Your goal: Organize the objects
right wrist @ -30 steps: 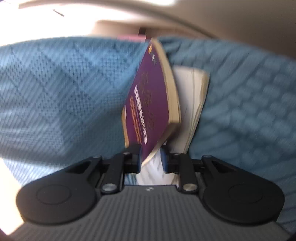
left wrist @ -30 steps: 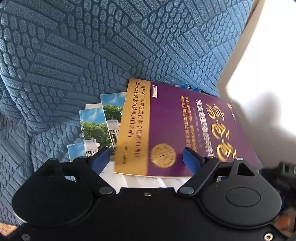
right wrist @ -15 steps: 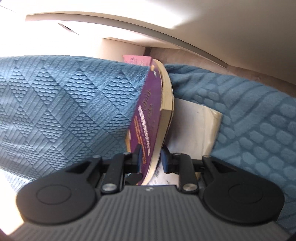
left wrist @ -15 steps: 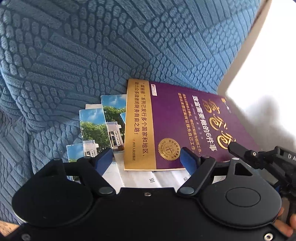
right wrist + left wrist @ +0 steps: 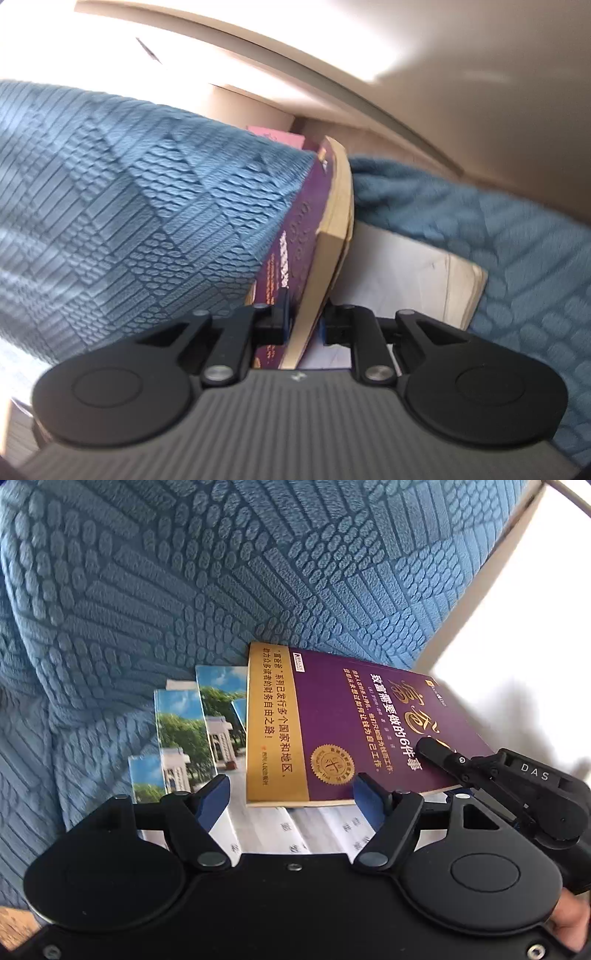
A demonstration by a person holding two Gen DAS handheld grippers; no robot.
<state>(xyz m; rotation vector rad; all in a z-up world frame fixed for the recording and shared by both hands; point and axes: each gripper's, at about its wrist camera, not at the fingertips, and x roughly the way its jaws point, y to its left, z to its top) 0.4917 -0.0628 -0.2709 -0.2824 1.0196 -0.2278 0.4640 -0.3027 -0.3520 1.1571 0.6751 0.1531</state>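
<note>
The right claw (image 5: 304, 325) pinched the purple book (image 5: 354, 731) by its edge to lay it on the booklets (image 5: 184, 738) on the sofa (image 5: 184, 590), just ahead of the spread, empty left claw (image 5: 291, 794).
</note>
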